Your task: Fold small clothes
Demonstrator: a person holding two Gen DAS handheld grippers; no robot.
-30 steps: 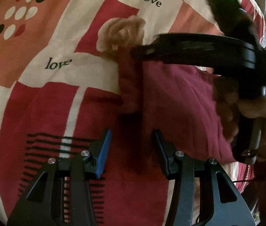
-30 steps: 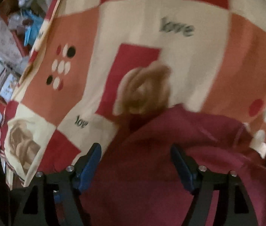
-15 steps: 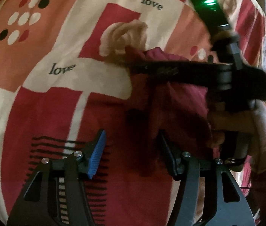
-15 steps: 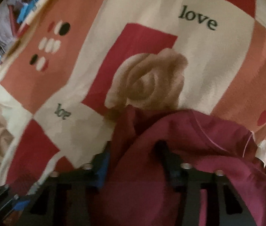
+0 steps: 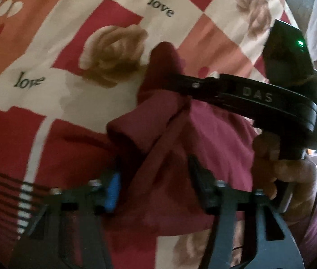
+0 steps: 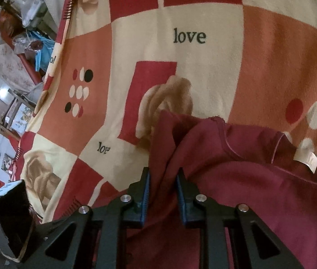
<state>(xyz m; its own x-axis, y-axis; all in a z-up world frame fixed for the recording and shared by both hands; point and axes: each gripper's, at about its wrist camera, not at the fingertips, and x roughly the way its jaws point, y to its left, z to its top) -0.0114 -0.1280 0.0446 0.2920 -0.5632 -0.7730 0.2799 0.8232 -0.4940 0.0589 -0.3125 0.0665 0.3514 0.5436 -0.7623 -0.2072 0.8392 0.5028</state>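
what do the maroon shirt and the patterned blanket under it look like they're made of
The maroon shirt looks like soft matte cotton-type knit: it drapes in loose folds, has a stitched neckline and a sewn-in white label. The patterned red, cream and salmon blanket looks like a napped, fleece-like fabric, judging by its fuzzy surface and soft-edged print; the exact fibres cannot be told.

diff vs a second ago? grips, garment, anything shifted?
The right gripper went from wide open over the maroon garment to closing on a bunched fold of it, lifting that edge off the patterned blanket. The left gripper narrowed; its jaws are closing with cloth between them, not clearly pinched yet. The blanket stayed put, and the garment's white tag still faces up.
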